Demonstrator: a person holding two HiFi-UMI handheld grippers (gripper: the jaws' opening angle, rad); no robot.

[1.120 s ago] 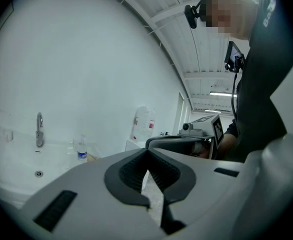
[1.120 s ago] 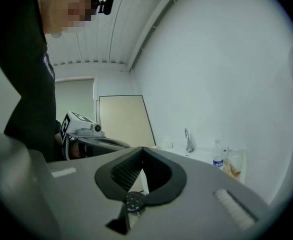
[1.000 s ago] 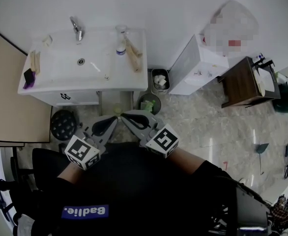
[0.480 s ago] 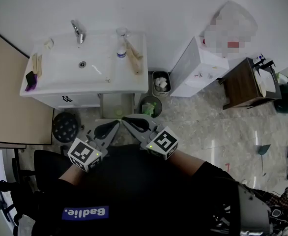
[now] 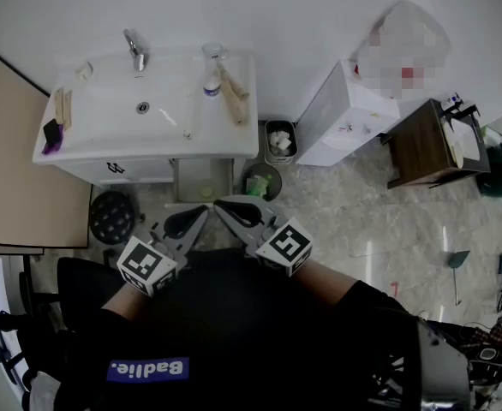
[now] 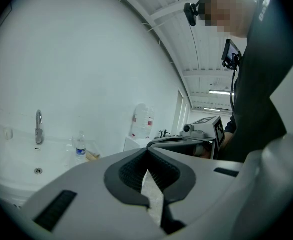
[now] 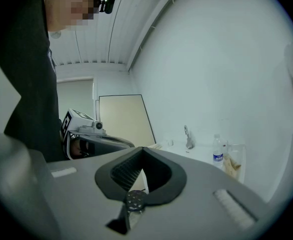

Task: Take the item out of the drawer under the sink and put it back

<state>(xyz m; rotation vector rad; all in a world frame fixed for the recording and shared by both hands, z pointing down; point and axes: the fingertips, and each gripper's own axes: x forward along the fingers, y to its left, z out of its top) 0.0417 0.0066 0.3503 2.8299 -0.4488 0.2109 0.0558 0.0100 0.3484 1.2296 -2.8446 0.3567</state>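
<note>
Both claws parked at the chest, facing the sink; no grasp made.

Left claw [image 5: 202, 211] and right claw [image 5: 219, 204] were held low, tips nearly touching each other. Each had its jaws drawn together with nothing between, judged a carry posture ahead of the reach. The drawer [image 5: 201, 174] under the sink [image 5: 242, 144] lay just ahead of both tips and looked pulled out. A small green thing [image 5: 206, 193] sat at its near edge, closest to the left claw; probably the item, but too small to tell. The claws must part before any pick.
</note>
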